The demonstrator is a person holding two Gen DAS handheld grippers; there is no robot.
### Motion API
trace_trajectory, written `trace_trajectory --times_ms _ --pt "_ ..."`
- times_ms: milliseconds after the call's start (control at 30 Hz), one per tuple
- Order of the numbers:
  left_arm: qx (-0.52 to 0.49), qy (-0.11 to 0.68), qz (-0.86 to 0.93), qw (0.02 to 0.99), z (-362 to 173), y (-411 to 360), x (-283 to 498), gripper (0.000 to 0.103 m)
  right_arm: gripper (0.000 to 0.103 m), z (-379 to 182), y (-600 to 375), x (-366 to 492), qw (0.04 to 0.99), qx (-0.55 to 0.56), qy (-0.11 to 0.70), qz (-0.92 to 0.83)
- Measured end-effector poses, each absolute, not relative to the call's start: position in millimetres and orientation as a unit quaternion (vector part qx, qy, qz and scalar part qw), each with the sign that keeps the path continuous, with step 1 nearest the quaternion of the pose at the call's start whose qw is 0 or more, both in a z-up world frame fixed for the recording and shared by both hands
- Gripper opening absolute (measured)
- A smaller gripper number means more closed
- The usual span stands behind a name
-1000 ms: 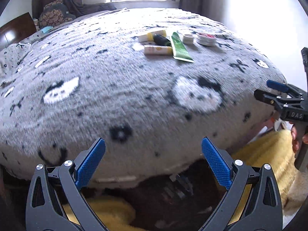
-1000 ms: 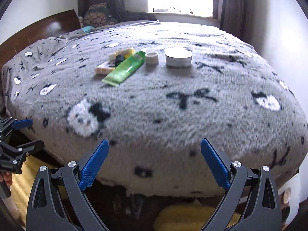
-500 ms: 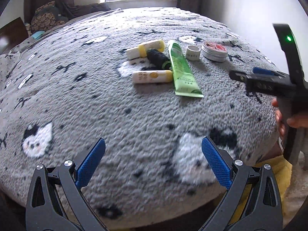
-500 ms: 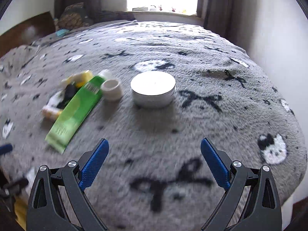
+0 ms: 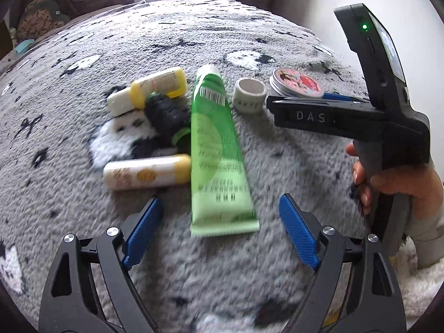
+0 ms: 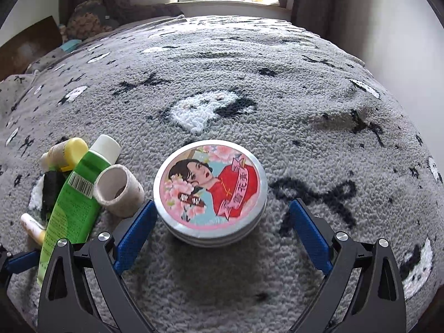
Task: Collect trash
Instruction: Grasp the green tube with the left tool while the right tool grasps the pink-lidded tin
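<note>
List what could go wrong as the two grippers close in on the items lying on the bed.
1. The round tin looks nearly as wide as the open right gripper; its left pad sits at the rim and could push it rather than clamp it.
2. The paper roll core lies close beside the tin and may get knocked.
3. The left gripper, whose jaws have just been closing with nothing between them, faces a flat green tube on soft blanket; it may slip.

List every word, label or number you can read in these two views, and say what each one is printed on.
"DAS": on the right hand-held gripper, side of its finger; further letters hidden.
Tin: banner of Chinese characters on the lid, too small to read surely.
Green tube: barcode and print, blurred.
Yellow-capped tubes: print blurred.
Small cap: marks unreadable.
</note>
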State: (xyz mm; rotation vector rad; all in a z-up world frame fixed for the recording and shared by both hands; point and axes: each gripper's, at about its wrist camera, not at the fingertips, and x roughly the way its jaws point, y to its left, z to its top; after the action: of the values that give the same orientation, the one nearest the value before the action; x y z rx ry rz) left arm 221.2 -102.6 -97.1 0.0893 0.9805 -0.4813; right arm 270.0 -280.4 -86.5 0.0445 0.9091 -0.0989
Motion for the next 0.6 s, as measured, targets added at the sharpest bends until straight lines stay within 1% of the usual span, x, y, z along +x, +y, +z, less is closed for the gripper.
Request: trace_trajectory --times_ms 67,133,167,200,300,367,400,500,567,600 --pt "0.038 0.467 -0.224 0.855 -98.0 -108.8 231.6 0.079 0.096 -86.7 -281.4 276.5 0.896 0.022 0.442 -0.047" --pt "0.038 0.468 -0.220 0.855 -98.3 -114.1 241.0 0.079 0.087 -86.8 -285.1 280.4 0.895 0.029 0.443 -0.042" --pt "0.038 0.468 -0.219 0.855 -98.6 -116.7 245.5 0.079 0.078 -86.5 -287.0 281.6 0.895 0.033 0.443 -0.036" --pt "0.038 0.468 -0.217 0.856 -98.8 -118.6 249.9 0.078 0.071 -85.5 -289.2 282.5 0.896 0.034 0.442 -0.032" --pt "0.041 0.472 -0.212 0.855 -98.9 -122.4 262.0 0.074 0.071 -81.7 -297.6 281.0 0.897 0.032 0.440 -0.025" --pt "0.040 0.472 -0.204 0.856 -98.7 -124.3 269.5 0.066 0.071 -77.5 -304.0 277.2 0.900 0.032 0.434 -0.028" --pt "0.038 0.473 -0.200 0.857 -98.1 -125.9 274.8 0.065 0.071 -74.8 -308.0 274.9 0.902 0.035 0.430 -0.031" --pt "0.036 0.473 -0.191 0.859 -96.4 -129.2 286.1 0.052 0.071 -67.2 -319.2 268.5 0.906 0.047 0.420 -0.039" --pt "0.038 0.476 -0.188 0.859 -95.7 -131.7 291.0 0.041 0.071 -63.5 -324.8 265.5 0.907 0.047 0.415 -0.046" --pt "0.041 0.476 -0.187 0.858 -94.9 -132.8 291.6 0.038 0.071 -62.1 -327.4 263.5 0.908 0.047 0.414 -0.048"
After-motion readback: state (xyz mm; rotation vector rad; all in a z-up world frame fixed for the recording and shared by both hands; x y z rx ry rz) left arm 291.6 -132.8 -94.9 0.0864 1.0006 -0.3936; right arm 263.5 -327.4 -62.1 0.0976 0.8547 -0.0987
